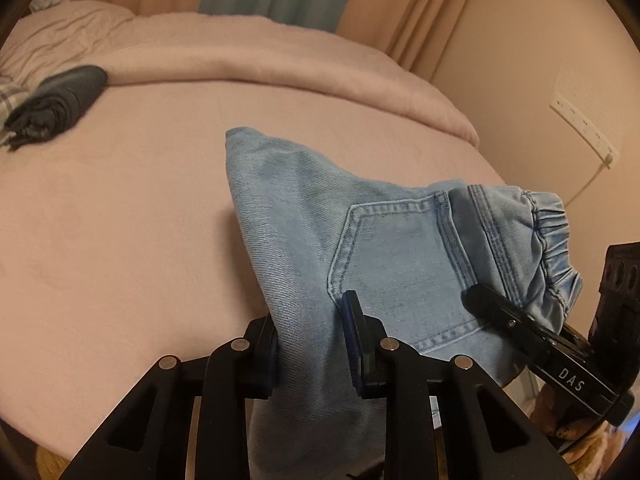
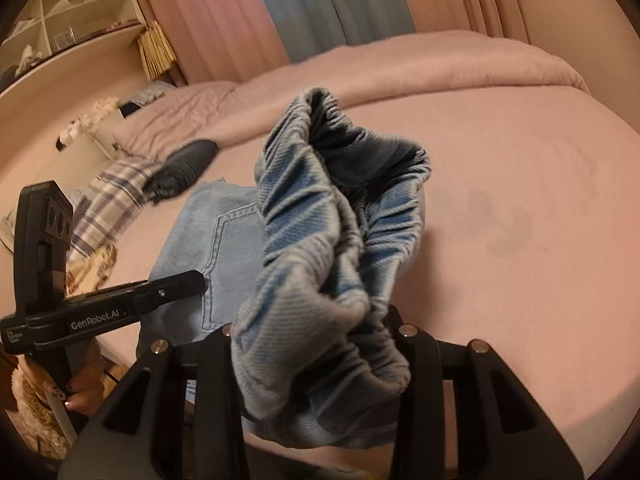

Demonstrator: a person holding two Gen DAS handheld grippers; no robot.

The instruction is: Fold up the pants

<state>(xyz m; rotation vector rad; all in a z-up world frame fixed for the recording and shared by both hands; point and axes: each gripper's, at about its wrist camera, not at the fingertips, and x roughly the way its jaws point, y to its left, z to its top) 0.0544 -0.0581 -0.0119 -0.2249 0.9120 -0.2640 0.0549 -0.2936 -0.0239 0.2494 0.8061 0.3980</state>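
Note:
Light blue denim pants (image 1: 360,240) lie partly on the pink bed (image 1: 120,220), back pocket up, lifted at the near edge. My left gripper (image 1: 314,336) is shut on a fold of the denim beside the pocket. My right gripper (image 2: 316,332) is shut on the bunched elastic waistband (image 2: 336,220), which fills the middle of the right wrist view. The right gripper's finger (image 1: 500,312) shows at the waistband end in the left wrist view. The left gripper's finger (image 2: 168,284) shows over the pocket area (image 2: 224,240) in the right wrist view.
A dark folded garment (image 1: 60,100) lies at the far left of the bed, next to a plaid cloth (image 2: 112,192). A rolled pink duvet (image 1: 280,56) runs along the far side. Curtains (image 2: 320,0) hang behind. A wall (image 1: 560,80) stands at the right, shelves (image 2: 72,8) at the left.

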